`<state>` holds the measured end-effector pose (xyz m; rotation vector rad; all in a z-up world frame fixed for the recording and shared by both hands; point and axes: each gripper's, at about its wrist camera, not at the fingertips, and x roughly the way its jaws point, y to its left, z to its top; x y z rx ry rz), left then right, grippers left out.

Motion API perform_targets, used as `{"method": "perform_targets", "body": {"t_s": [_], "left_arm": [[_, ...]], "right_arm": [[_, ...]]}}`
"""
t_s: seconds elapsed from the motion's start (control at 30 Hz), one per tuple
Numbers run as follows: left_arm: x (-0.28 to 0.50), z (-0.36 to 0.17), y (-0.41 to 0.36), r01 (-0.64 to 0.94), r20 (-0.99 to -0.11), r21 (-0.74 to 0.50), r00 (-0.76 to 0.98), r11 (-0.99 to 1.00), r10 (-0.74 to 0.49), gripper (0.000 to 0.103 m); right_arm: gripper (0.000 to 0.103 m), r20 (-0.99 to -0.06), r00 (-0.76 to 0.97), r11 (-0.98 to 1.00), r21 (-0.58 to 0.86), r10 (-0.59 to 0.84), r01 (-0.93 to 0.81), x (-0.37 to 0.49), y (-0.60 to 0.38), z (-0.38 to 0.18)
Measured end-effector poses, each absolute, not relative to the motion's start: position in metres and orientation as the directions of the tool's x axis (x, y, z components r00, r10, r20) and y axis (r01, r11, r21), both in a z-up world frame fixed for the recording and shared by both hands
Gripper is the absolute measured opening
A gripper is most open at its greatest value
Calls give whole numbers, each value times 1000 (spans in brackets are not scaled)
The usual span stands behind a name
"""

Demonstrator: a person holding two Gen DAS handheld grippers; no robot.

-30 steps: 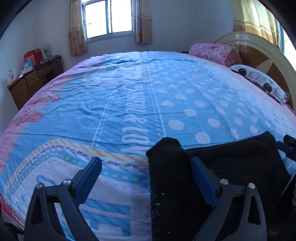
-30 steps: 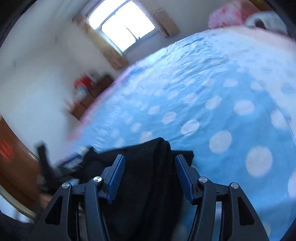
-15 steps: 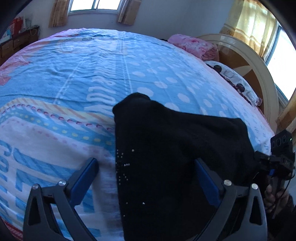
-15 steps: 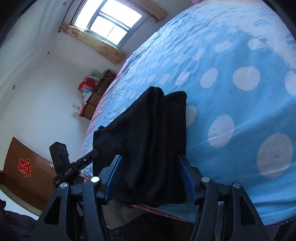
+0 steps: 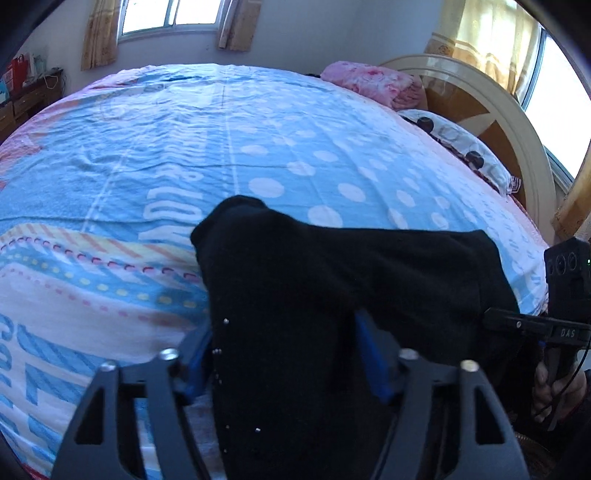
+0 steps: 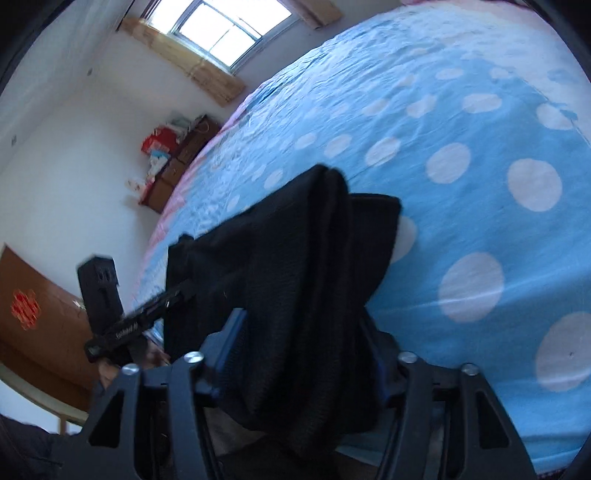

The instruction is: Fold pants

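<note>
a wide bed point(image 5: 258, 122) under a blue polka-dot cover fills a white-walled room, with a curved cream headboard point(image 5: 480, 96), a pink blanket point(image 5: 369, 83), a daylit curtained window point(image 5: 170, 16) and a wooden dresser point(image 6: 181, 158).

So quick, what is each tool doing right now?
Left tool: just closed on the black pants, gripping them.
Right tool: also just closed, gripping the pants.

Black pants point(image 5: 332, 280) with tiny pale studs lie on a sky-blue bedsheet point(image 5: 258, 140) dotted white and striped pink and yellow, beside a pink floral blanket point(image 5: 369, 83) and cream headboard point(image 5: 517, 122).
</note>
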<state>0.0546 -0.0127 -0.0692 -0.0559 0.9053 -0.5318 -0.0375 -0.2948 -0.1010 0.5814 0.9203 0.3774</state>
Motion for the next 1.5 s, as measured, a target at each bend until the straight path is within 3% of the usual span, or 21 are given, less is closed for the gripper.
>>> {"method": "perform_targets", "body": {"t_s": [0.07,0.13,0.47,0.7,0.87,1.0,1.1,1.2,1.23,1.27,1.37,1.5], "left_arm": [[56,-63,-5,409,-716,-318,487,855,-500,30],[59,-53,6,405,-685,-394,469,825,-558,25],[85,6,57,352,-604,-355,620,866,-500,23],[160,56,145,195,-564,-228,772,954,-293,24],[237,45,198,70,-569,-160,809,985,-150,24],[295,3,229,-7,-642,-118,764,993,-71,27],[324,-41,237,-59,-718,12,694,998,50,41],[332,-49,246,-112,-753,4,654,994,77,75],[332,-47,251,-152,-746,16,656,988,113,96],[332,-48,254,-184,-748,35,647,982,148,103],[325,-45,257,-197,-750,58,639,979,173,103],[301,-26,248,-246,-686,198,657,949,313,103]], "right_arm": [[38,-633,556,790,609,539,-72,-41,-293,-99],[35,-609,565,770,633,557,-77,-42,-298,-95],[34,-543,567,755,610,619,-240,0,-268,-32],[34,-511,513,721,551,689,-420,124,-189,14],[34,-503,471,689,525,725,-499,230,-121,24],[34,-526,436,682,524,731,-510,304,-75,-5],[35,-568,407,696,523,715,-493,343,-49,-41],[50,-629,419,751,479,655,-455,359,-40,-73],[53,-621,412,742,506,667,-439,359,-46,-79],[54,-598,394,715,558,698,-421,362,-52,-84],[56,-573,371,682,621,731,-386,360,-66,-85],[58,-595,412,720,617,690,-317,337,-86,-76]]}}
